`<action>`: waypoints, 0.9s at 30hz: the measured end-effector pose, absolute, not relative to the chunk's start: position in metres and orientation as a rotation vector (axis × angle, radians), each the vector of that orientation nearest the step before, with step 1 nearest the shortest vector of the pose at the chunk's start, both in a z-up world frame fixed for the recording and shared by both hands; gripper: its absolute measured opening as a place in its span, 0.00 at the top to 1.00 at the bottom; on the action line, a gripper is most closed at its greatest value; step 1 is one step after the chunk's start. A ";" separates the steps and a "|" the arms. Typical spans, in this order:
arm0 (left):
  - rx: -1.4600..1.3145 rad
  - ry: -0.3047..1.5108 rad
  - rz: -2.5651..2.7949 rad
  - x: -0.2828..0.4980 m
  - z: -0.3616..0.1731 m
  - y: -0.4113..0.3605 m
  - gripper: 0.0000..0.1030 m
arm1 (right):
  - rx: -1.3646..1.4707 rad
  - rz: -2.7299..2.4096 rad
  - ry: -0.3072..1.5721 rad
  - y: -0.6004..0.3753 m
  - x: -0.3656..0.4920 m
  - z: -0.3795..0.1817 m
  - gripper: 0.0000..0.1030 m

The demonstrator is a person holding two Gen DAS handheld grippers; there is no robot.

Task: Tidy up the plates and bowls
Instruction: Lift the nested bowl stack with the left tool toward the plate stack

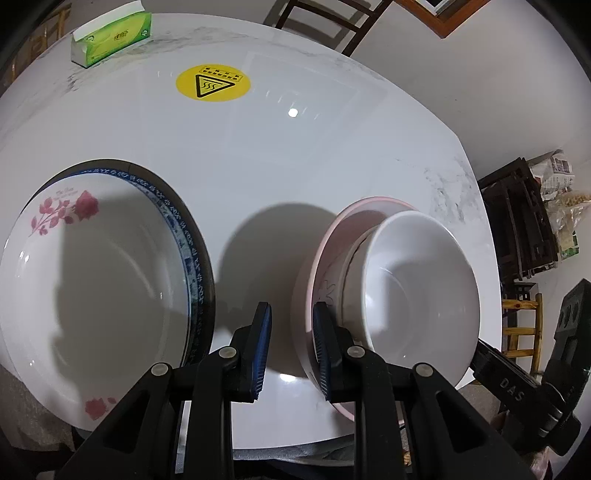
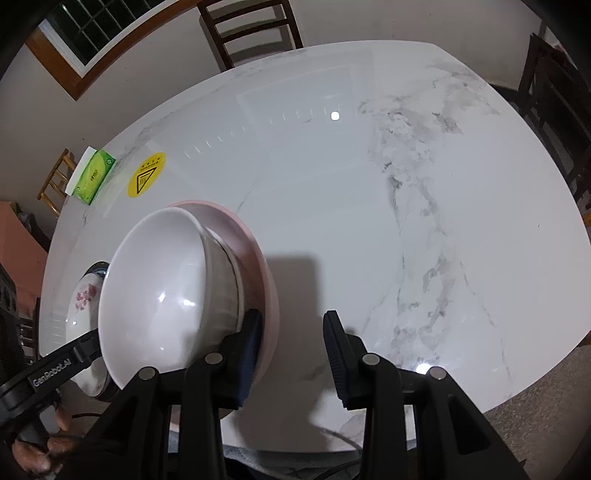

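A stack of plates lies at the near left: a white plate with pink roses (image 1: 96, 280) on top of a blue-patterned plate (image 1: 184, 236). It also shows in the right wrist view (image 2: 83, 295). To its right a white bowl (image 1: 417, 288) sits nested in other bowls inside a pink bowl (image 1: 325, 273). The white bowl (image 2: 155, 295) and pink bowl (image 2: 258, 251) also show in the right wrist view. My left gripper (image 1: 291, 350) is open and empty between the two stacks. My right gripper (image 2: 295, 354) is open, with the pink bowl's rim between its jaws.
The white marble table (image 2: 369, 206) carries a green tissue box (image 1: 110, 37) and a yellow warning sticker (image 1: 213, 83) at the far side. Dark wooden chairs (image 2: 251, 26) stand beyond the table. A dark shelf (image 1: 521, 221) stands to the right.
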State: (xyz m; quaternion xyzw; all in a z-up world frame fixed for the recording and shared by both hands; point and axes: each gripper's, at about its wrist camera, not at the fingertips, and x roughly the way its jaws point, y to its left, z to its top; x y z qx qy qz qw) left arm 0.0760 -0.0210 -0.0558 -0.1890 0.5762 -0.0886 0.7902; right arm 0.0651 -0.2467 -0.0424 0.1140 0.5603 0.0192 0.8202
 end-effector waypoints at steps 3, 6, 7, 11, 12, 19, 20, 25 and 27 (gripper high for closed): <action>-0.411 1.238 -0.187 0.077 -0.056 -0.023 0.81 | 0.241 0.045 1.190 -0.247 0.067 -0.043 0.66; -0.404 1.240 -0.188 0.079 -0.056 -0.024 0.81 | 0.251 0.045 1.188 -0.249 0.067 -0.044 0.66; -0.402 1.241 -0.189 0.079 -0.056 -0.024 0.81 | 0.247 0.046 1.189 -0.248 0.067 -0.043 0.66; -0.399 1.244 -0.194 0.079 -0.055 -0.024 0.82 | 0.262 0.040 1.204 -0.250 0.068 -0.044 0.66; -0.401 1.243 -0.194 0.080 -0.055 -0.024 0.82 | 0.268 0.039 1.209 -0.250 0.068 -0.045 0.66; -0.371 1.230 -0.205 0.081 -0.052 -0.029 0.92 | 0.253 0.070 1.189 -0.246 0.066 -0.043 0.76; -0.368 1.229 -0.202 0.081 -0.051 -0.029 0.92 | 0.254 0.073 1.186 -0.245 0.066 -0.043 0.78; -0.359 1.220 -0.196 0.080 -0.050 -0.030 0.92 | 0.240 0.090 1.168 -0.237 0.066 -0.040 0.89; -0.359 1.217 -0.194 0.080 -0.050 -0.030 0.92 | 0.261 0.090 1.164 -0.239 0.066 -0.041 0.89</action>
